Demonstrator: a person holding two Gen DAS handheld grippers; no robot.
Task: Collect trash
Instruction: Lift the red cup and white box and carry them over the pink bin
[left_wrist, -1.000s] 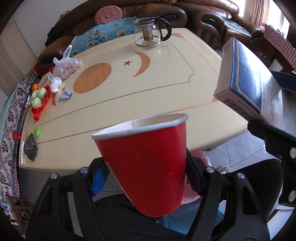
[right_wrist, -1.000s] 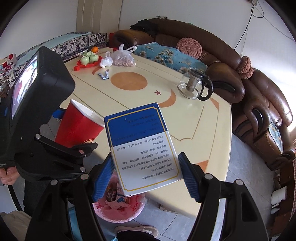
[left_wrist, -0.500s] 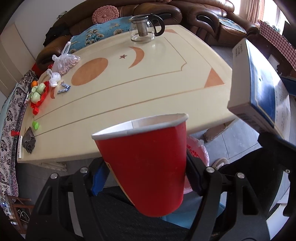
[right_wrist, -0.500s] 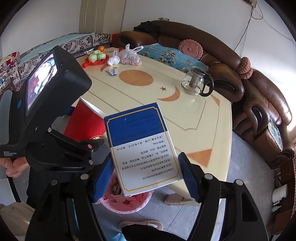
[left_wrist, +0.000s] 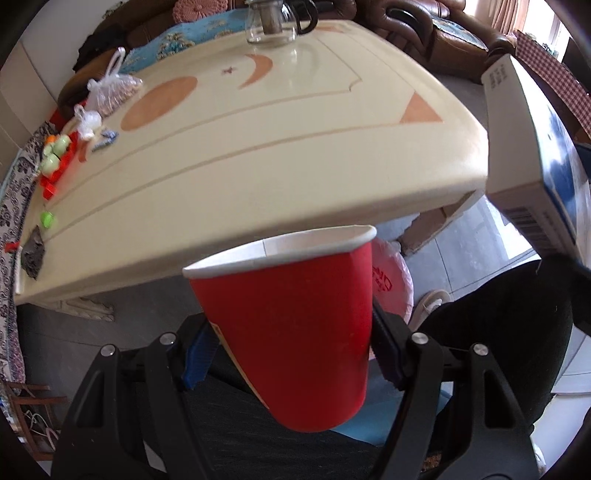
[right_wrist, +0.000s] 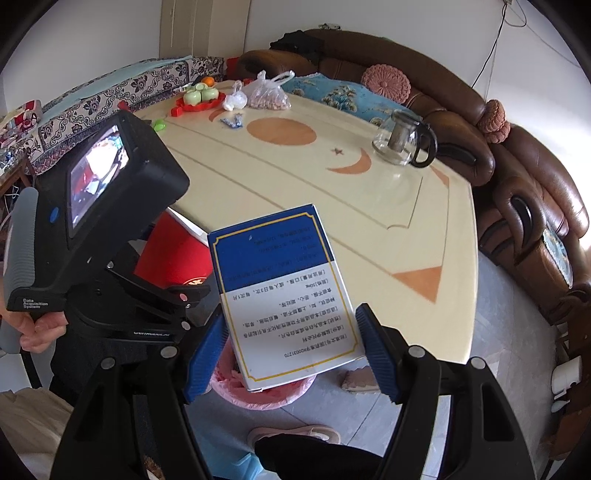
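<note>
Left gripper (left_wrist: 291, 350): jaws clamped on red paper cup (left_wrist: 295, 332), rim tilted away. Right gripper (right_wrist: 291, 354): jaws clamped on blue-and-white printed cardboard box (right_wrist: 280, 295). Both held off the edge of the cream tabletop (right_wrist: 369, 206), above a bin with pink liner (right_wrist: 258, 391) on the floor.

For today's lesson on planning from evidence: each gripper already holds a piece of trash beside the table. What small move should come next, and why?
Probably carry the blue and white box a little further down over the pink-lined bin, then release. The right gripper is shut on the box with the bin's mouth partly beneath it; the left gripper grips the red cup alongside.
</note>
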